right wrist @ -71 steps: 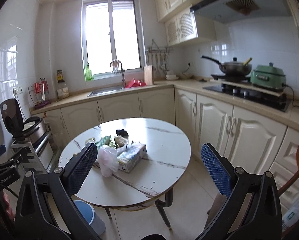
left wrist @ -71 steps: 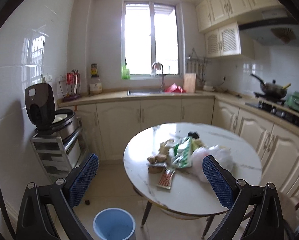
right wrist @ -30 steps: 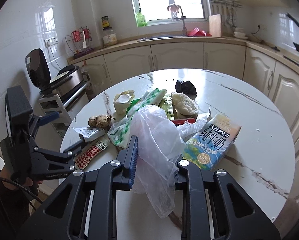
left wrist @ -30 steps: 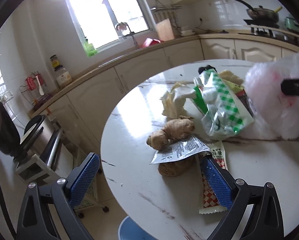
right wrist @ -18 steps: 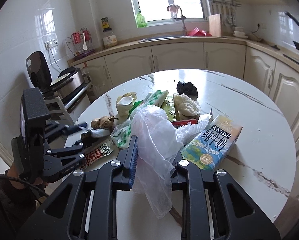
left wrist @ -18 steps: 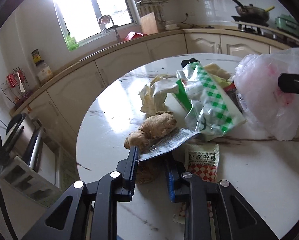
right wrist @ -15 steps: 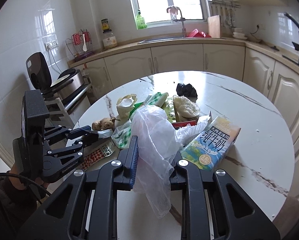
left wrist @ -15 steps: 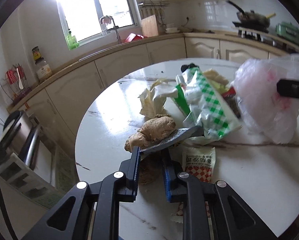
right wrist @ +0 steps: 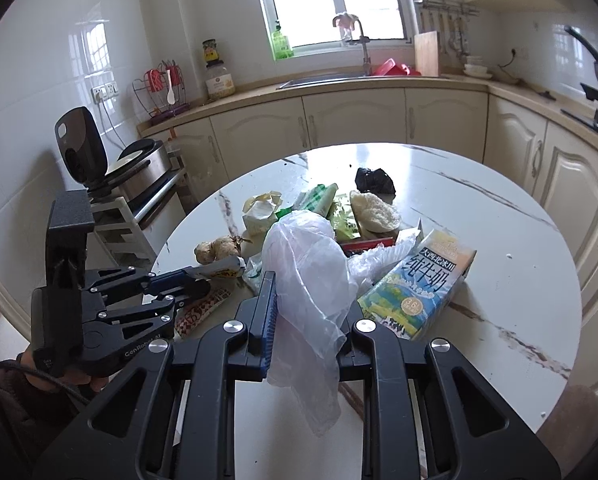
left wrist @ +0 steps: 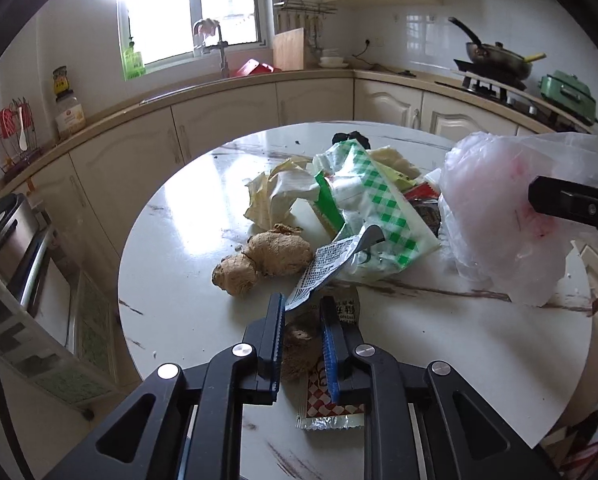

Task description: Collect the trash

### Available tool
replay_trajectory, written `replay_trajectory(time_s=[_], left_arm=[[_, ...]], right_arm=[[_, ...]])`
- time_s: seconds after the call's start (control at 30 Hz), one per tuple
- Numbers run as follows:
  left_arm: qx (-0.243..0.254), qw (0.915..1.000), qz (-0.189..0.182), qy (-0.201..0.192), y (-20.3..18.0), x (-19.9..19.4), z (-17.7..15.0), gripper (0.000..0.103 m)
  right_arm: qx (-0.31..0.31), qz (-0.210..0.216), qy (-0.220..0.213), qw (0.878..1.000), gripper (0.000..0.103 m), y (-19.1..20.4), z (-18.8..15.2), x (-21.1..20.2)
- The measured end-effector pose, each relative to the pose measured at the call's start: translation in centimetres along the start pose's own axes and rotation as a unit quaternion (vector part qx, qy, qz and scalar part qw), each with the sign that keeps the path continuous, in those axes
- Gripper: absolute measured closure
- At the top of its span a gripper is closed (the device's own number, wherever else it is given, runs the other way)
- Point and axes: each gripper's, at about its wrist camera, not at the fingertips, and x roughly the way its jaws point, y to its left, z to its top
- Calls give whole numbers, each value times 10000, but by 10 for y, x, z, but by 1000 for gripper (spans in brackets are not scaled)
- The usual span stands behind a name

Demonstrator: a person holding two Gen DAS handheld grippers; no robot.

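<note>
Since a second ago the left gripper (left wrist: 301,312) has been brought in from wide apart; its jaws have just been closing and now pinch the corner of a silver printed wrapper (left wrist: 326,266), which is lifted off the marble table (left wrist: 439,340). The wrapper is creased, with fine black print, and slants up toward the green-checked bag (left wrist: 373,216), just beside the ginger root (left wrist: 273,258). The right gripper (right wrist: 307,320) is unchanged, clamped on a translucent plastic bag (right wrist: 311,276) hanging limp beside the milk carton (right wrist: 417,284). Bare tabletop is seen toward the near rim and at the far right.
</note>
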Motion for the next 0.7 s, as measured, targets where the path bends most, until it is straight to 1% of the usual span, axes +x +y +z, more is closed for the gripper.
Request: replay_trajectory(time_s=[0.07,0.13,0.17,0.27,0.3,0.37,0.4,0.43,0.47,0.57,0.63,0.7], left_arm=[[66,9999,77,-63,0,-1,1,80],[93,9998,175,-89,-2,-2,2,55],[121,9995,261,-160,-4,-3,3,53],[198,9993,219,-233,-12,0,6,53],[280,9993,123,-232,-15,1,7,54],[437,9989,-40,-163,-21,3,8,58],[501,9986,-107,-118,-25,6,8,67],[568,9983,-132,-70,-28,9,7,84],[596,9981,-116,-42,-29,12,8,92],[527,9986,-68,-67,-30,14,8,95],[278,9994,-130,-157,-23,11,12,99],[-9,9992,-265,-295,-15,2,16,102]], right_arm=[[16,-6,15,10000,83,-1,-2,-1],[30,0,22,10000,83,-3,-3,-1],[33,13,40,10000,83,-4,-3,-1],[38,45,58,10000,83,-5,-4,1],[35,57,72,10000,83,-5,-4,2],[39,83,91,9999,83,-6,-3,5],[42,96,103,9999,83,-6,-3,7],[48,94,111,9999,83,-5,-4,8],[63,97,118,9999,83,-6,-5,9],[87,104,143,9998,83,-6,-6,10],[85,87,121,9999,83,-6,-6,7],[69,62,66,9999,83,-4,-5,2]])
